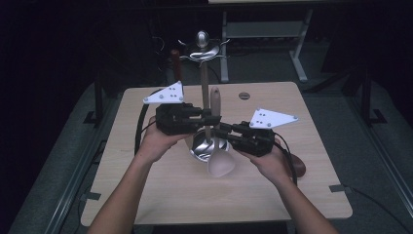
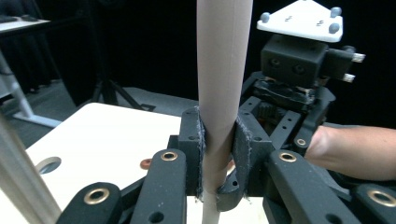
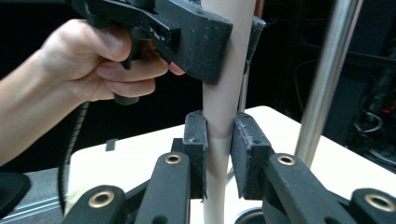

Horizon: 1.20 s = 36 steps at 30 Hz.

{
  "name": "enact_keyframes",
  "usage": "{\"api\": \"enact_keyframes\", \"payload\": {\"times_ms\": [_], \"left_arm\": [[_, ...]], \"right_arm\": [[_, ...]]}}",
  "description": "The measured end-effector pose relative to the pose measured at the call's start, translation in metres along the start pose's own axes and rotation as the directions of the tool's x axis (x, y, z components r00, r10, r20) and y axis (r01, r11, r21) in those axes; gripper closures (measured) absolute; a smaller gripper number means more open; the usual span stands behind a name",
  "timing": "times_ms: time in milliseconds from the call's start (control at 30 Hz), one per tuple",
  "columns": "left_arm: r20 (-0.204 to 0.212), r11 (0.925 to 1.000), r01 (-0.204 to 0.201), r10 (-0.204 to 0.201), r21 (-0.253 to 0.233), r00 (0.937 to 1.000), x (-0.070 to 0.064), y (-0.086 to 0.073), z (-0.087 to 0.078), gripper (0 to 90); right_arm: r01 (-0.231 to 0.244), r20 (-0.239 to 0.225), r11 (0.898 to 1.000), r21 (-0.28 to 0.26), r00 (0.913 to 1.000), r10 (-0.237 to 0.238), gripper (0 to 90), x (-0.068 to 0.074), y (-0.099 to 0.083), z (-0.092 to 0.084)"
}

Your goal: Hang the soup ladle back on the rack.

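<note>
My left gripper (image 2: 218, 154) clamps the spatula's (image 1: 217, 146) smooth, tapered taupe handle; my right gripper (image 3: 219, 149) clasps it lower, at six o'clock, near the pale blade.

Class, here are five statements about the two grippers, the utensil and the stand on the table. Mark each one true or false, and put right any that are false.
1. The left gripper is clamped on the spatula handle. True.
2. The spatula lies flat on the table. False: it is held upright, its pale blade pointing down.
3. The right gripper has its pads around the handle lower down than the left gripper does. True.
4. The metal stand has toppled over. False: its pole stands upright on a shiny round base.
5. The grippers come at the spatula from the same side. False: they come from opposite sides, facing each other.
</note>
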<state>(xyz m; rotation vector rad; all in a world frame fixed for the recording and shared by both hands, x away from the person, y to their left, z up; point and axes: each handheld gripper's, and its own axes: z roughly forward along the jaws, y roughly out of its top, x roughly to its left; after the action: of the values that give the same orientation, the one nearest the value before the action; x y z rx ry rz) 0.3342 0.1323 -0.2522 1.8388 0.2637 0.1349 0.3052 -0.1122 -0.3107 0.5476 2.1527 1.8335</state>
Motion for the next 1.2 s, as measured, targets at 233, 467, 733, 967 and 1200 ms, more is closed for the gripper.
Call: {"api": "enact_keyframes", "payload": {"times_ms": [233, 467, 733, 967, 1200], "left_arm": [[-0.062, 0.9999, -0.002, 0.001, -0.010, 0.9980, 0.000, -0.006, 0.002, 68.6], [-0.076, 0.9998, -0.015, 0.014, -0.012, 0.9970, -0.003, -0.008, 0.007, 68.9], [-0.068, 0.9996, -0.012, 0.010, -0.027, 0.9976, -0.004, -0.008, 0.007, 76.1], [-0.006, 0.9999, 0.001, -0.001, -0.015, 1.0000, 0.006, -0.007, 0.001, 76.5], [0.014, 0.9992, -0.012, 0.012, -0.037, 0.9998, 0.014, 0.003, -0.014, 76.5]], "right_arm": [[-0.015, 0.070, 1.000, 0.000, 0.9974, 0.015, 76.5, 0.001, 0.000, 0.001], [-0.022, 0.093, 1.000, 0.004, 0.9955, 0.022, 76.5, 0.004, 0.000, 0.003], [-0.022, 0.105, 1.000, 0.000, 0.9942, 0.021, 76.3, 0.006, 0.000, 0.004], [-0.021, 0.086, 1.000, 0.006, 0.9961, 0.020, 67.3, 0.005, 0.001, 0.003], [-0.015, 0.082, 1.000, 0.019, 0.9966, 0.013, 53.1, 0.001, -0.001, -0.002]]}}
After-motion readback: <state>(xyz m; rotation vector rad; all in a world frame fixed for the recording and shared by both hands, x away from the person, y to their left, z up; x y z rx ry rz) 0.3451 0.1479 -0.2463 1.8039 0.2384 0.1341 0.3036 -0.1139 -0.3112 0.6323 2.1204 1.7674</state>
